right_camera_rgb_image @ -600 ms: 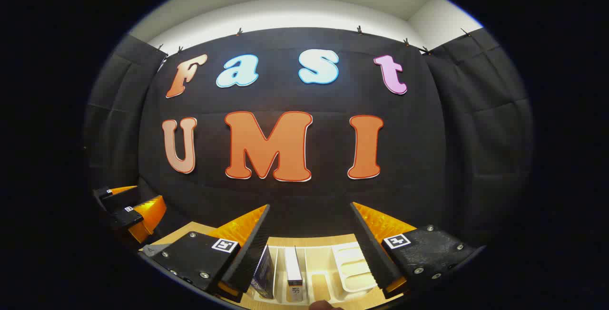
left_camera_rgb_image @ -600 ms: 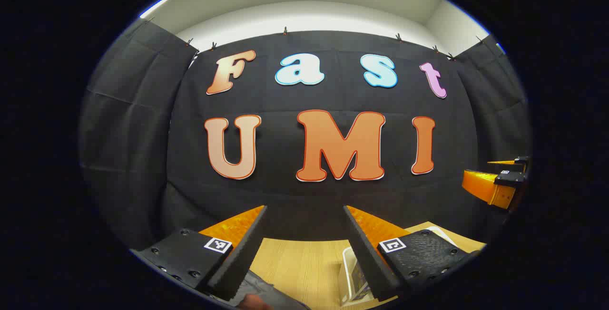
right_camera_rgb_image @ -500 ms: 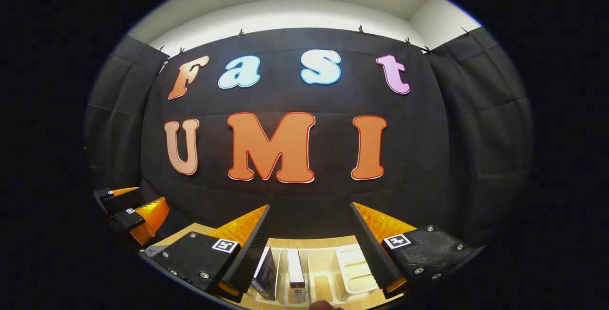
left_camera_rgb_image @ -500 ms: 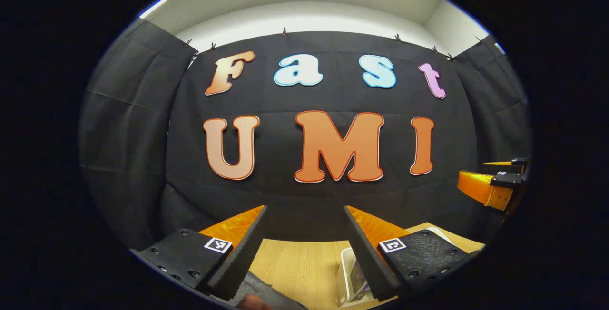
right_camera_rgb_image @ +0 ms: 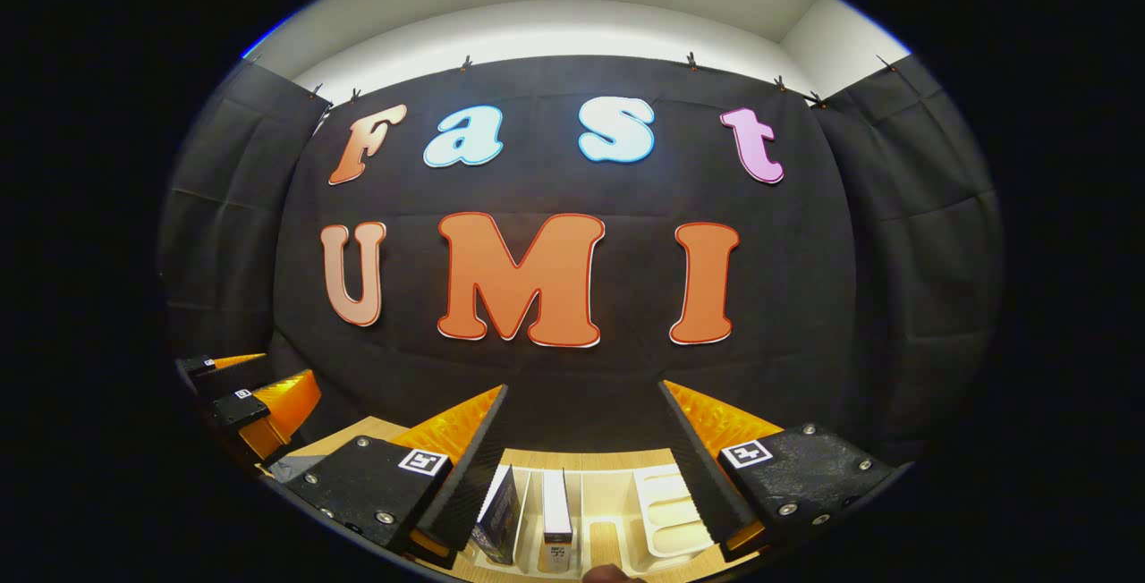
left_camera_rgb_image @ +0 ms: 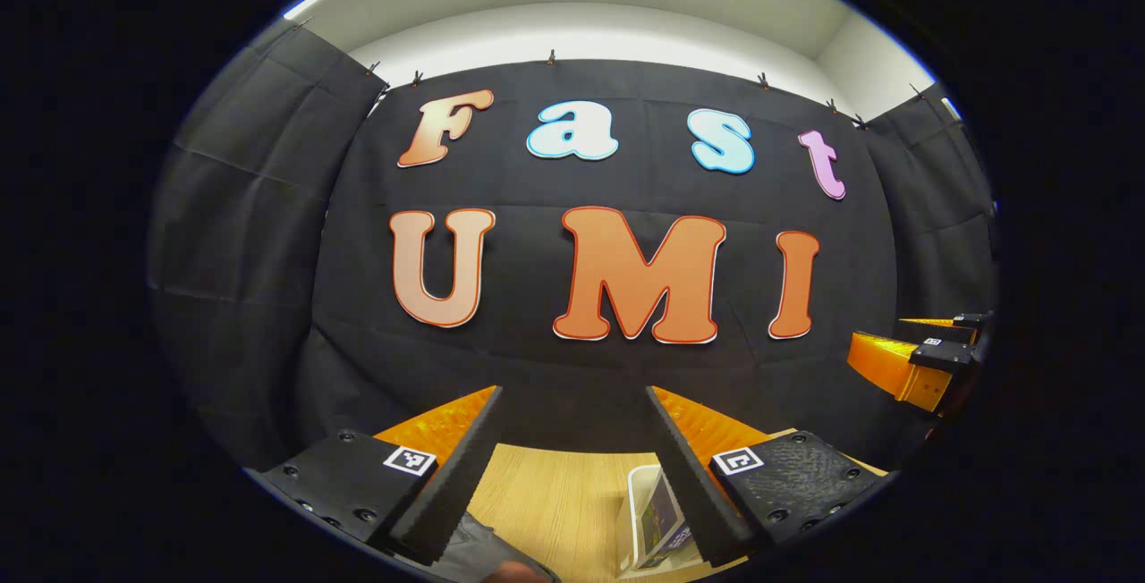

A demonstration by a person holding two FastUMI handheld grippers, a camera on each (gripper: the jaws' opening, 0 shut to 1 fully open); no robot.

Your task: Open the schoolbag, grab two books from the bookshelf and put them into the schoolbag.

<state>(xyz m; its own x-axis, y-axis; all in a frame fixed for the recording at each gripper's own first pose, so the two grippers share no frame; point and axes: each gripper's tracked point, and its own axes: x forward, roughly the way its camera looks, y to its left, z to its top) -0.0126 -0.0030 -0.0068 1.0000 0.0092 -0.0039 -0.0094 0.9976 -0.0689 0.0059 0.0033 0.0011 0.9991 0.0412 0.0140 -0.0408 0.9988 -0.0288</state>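
Note:
In the left gripper view my left gripper (left_camera_rgb_image: 572, 395) is open and empty, held above a wooden table (left_camera_rgb_image: 555, 494). A grey corner of the schoolbag (left_camera_rgb_image: 470, 554) lies under its left finger. A white bookshelf (left_camera_rgb_image: 629, 520) holding a book (left_camera_rgb_image: 660, 516) sits under its right finger. In the right gripper view my right gripper (right_camera_rgb_image: 583, 391) is open and empty above the white bookshelf (right_camera_rgb_image: 666, 511). A dark book (right_camera_rgb_image: 499, 513) and a white-spined book (right_camera_rgb_image: 556, 507) stand upright in the shelf's slots. Each gripper sees the other off to the side: the right gripper (left_camera_rgb_image: 921, 359) and the left gripper (right_camera_rgb_image: 250, 395).
The booth's black cloth wall rises straight ahead and on both sides, close behind the table's far edge (right_camera_rgb_image: 581, 456). A grey bit of the bag (right_camera_rgb_image: 288, 468) lies at the table's left in the right gripper view.
Both grippers have drifted slightly. The bookshelf has slid left in the left gripper view, and the wall has shifted a little right in the right gripper view. Both stay open.

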